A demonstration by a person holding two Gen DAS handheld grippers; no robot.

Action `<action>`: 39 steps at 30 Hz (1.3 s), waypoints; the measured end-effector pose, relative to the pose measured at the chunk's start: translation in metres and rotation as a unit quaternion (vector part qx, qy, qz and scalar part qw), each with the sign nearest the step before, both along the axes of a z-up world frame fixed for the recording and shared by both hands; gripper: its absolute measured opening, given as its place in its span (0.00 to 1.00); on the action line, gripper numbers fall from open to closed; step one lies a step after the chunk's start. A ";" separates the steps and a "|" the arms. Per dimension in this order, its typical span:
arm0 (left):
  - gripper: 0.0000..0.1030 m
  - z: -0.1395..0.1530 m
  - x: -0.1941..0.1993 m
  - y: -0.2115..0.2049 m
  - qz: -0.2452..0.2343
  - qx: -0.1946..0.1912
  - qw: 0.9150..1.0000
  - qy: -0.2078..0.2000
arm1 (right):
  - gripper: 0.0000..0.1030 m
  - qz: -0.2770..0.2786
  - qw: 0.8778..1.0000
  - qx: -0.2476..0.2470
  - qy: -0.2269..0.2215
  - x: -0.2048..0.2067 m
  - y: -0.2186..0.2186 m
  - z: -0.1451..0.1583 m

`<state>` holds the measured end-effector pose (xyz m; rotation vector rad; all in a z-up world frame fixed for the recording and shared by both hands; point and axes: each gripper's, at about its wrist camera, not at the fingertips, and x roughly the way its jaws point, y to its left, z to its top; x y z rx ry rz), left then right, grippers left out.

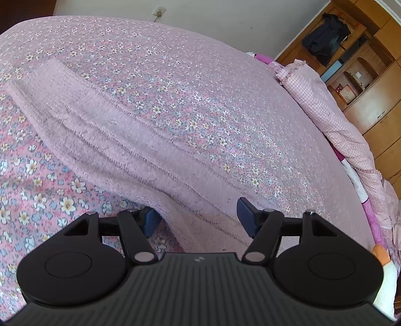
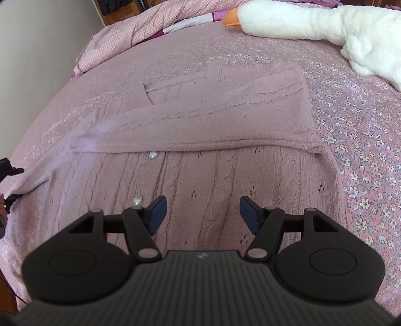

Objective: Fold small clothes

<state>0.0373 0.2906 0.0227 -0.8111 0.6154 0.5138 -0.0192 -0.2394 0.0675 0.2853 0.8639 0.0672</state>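
A pink cable-knit cardigan [image 2: 200,175] with pearl buttons [image 2: 153,155] lies flat on the flowered bedspread [image 2: 363,140]. One sleeve [image 2: 213,117] is folded across its body. My right gripper [image 2: 203,214] hovers open over the lower body of the cardigan, holding nothing. In the left wrist view another knit sleeve [image 1: 105,130] stretches from the near centre to the upper left. My left gripper [image 1: 198,219] is open, with the near end of that sleeve lying between its blue fingers [image 1: 246,217]. A dark part of the left gripper shows at the right wrist view's left edge [image 2: 7,171].
A white plush goose [image 2: 325,22] with an orange beak lies at the far right of the bed. A bunched pink checked quilt [image 1: 333,120] runs along the bed's edge. Behind it stands a wooden wardrobe [image 1: 371,82]. The wall [image 2: 37,50] borders the bed.
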 end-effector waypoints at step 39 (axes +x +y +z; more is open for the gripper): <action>0.09 0.110 -0.011 -0.095 -0.169 0.147 0.969 -0.109 | 0.64 -0.022 0.999 0.027 -0.028 -0.008 -0.011 0.003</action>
